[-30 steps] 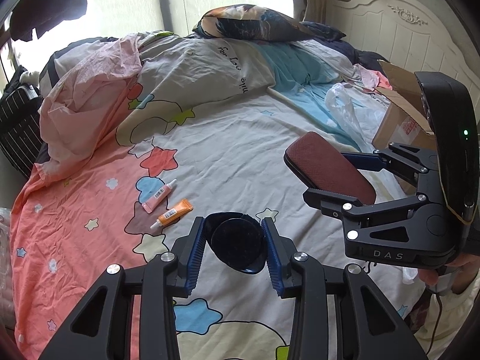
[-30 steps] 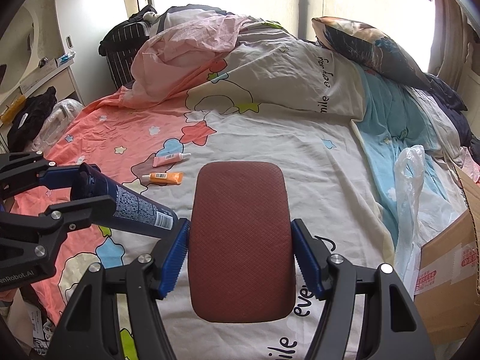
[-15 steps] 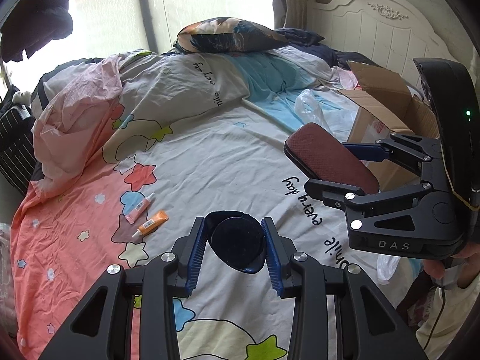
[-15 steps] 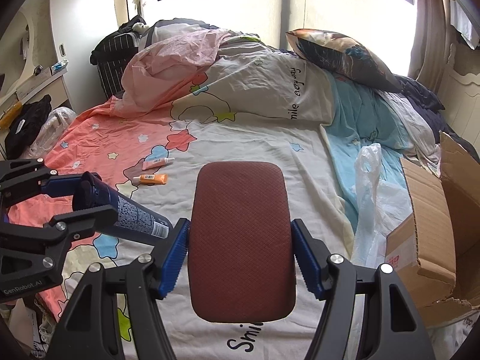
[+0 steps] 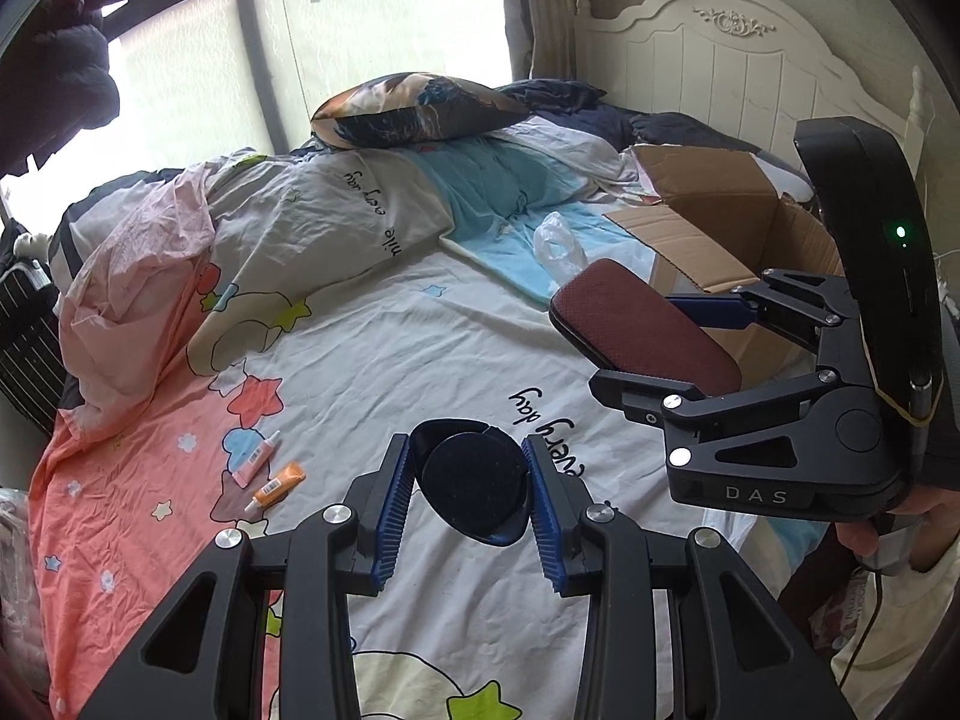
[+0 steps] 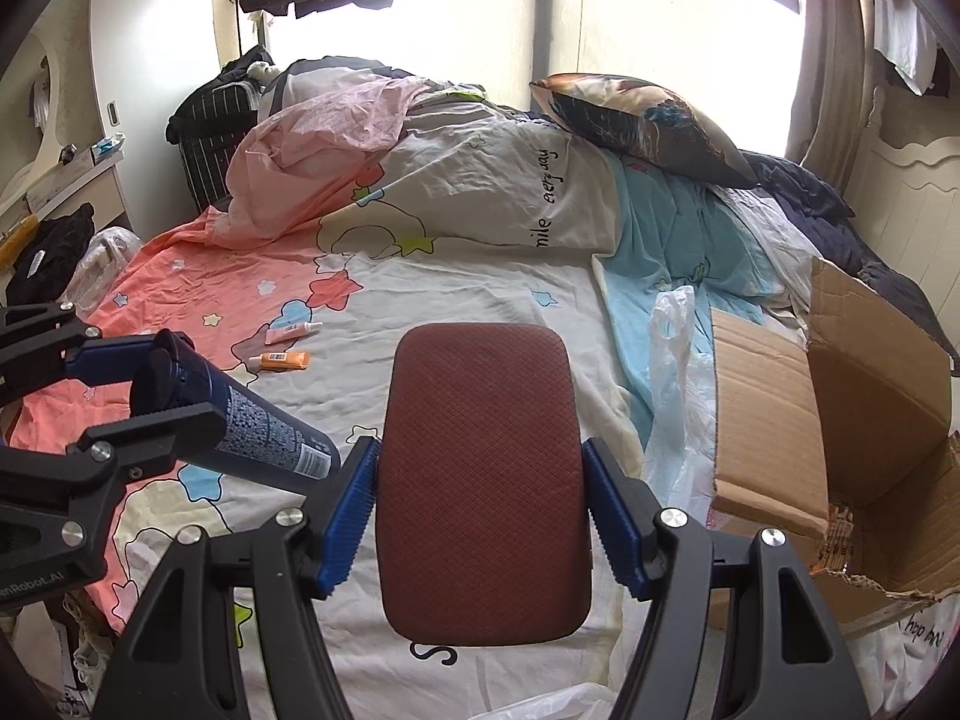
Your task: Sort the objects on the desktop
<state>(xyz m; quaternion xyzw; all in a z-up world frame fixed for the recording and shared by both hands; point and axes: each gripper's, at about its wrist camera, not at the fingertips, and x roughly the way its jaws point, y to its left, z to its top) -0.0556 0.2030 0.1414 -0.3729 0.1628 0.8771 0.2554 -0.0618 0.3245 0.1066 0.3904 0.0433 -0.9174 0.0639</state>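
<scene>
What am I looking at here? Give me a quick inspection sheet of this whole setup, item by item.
Surface: a bed under a rumpled cartoon-print sheet.
Job's things: dark blue tube in the left gripper; red-brown case in the right gripper; pink tube and orange tube lying side by side on the sheet; open cardboard box at the bed's right side.
Clutter: plastic bag, pillow, bunched pink bedding.
Grippers: both sets of jaws shut on their loads, held above the sheet.
Cables: one thin cable below the right gripper.
Surroundings: window, white headboard.
</scene>
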